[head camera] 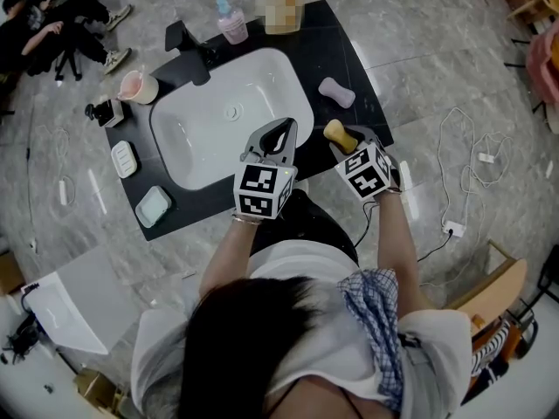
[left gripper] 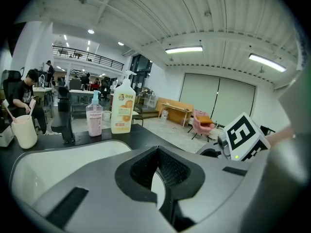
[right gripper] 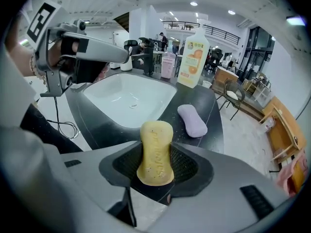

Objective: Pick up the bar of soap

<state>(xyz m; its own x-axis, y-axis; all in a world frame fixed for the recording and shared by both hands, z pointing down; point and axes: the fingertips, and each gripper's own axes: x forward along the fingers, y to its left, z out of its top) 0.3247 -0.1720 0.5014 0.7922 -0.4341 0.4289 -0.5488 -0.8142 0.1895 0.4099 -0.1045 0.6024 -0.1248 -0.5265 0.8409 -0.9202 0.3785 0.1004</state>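
Right hand-held gripper (right gripper: 156,165) clamped on yellow soap (right gripper: 155,140), upright, near bench (head camera: 349,68) front edge. Left hand-held gripper (left gripper: 158,174) empty, jaws together, by sink (head camera: 188,138). Purple soap (right gripper: 192,120) lying on bench.

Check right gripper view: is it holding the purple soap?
No, the right gripper clamps the yellow soap bar; the purple soap lies on the black counter beyond.

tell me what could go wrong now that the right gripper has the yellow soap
1. The fingers of the right gripper clamp the yellow soap by its lower half only. A slick bar could slip or pivot free.
2. It is near the counter's front edge beside the basin, so if dropped it may land in the basin or on the floor.
3. The left gripper, shut and empty, is close alongside and might bump it.
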